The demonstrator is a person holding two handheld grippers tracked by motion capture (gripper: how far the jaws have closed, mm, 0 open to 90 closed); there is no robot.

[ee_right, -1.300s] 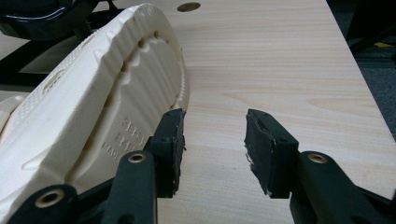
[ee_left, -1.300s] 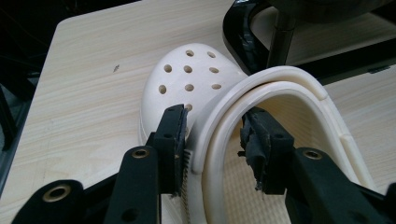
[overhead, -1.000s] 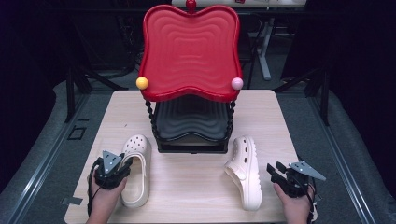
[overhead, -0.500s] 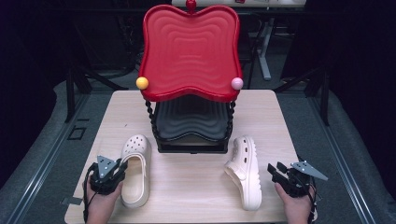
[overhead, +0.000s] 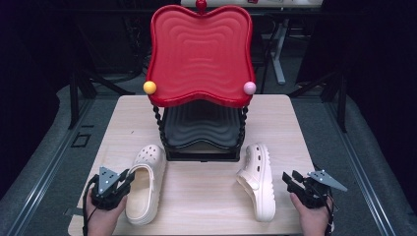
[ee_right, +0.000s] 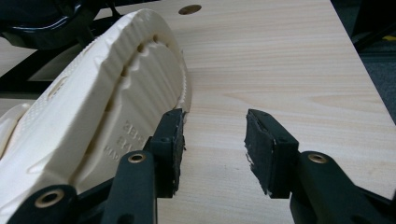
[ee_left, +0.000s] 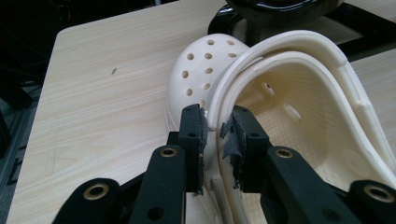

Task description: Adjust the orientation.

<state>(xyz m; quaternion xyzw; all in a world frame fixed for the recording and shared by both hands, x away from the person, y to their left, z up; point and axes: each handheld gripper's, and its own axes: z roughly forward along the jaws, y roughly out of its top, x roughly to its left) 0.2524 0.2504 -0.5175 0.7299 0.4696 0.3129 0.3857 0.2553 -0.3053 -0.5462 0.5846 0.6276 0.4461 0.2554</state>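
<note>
Two cream clogs lie on the wooden table (overhead: 275,118). The left clog (overhead: 147,162) (ee_left: 205,65) sits upright, toe toward the rack. My left gripper (overhead: 129,176) (ee_left: 215,126) has just been closing its jaws, and its pads now press on both sides of that clog's side rim where the strap meets it. The right clog (overhead: 258,172) (ee_right: 93,102) lies on its side with the ridged sole facing my right gripper (overhead: 290,178) (ee_right: 212,140). That gripper is open over bare table, its left pad (ee_right: 169,140) close beside the sole's edge.
A shoe rack stands at the table's middle back, with a red wavy top shelf (overhead: 199,54) tilted up and a black lower shelf (overhead: 201,125). Yellow (overhead: 150,87) and pink (overhead: 250,88) knobs sit at its front corners. Dark floor surrounds the table.
The left hand has shifted a little at the left clog's near side and its jaws have narrowed onto the rim. The right hand and both clogs have stayed put.
</note>
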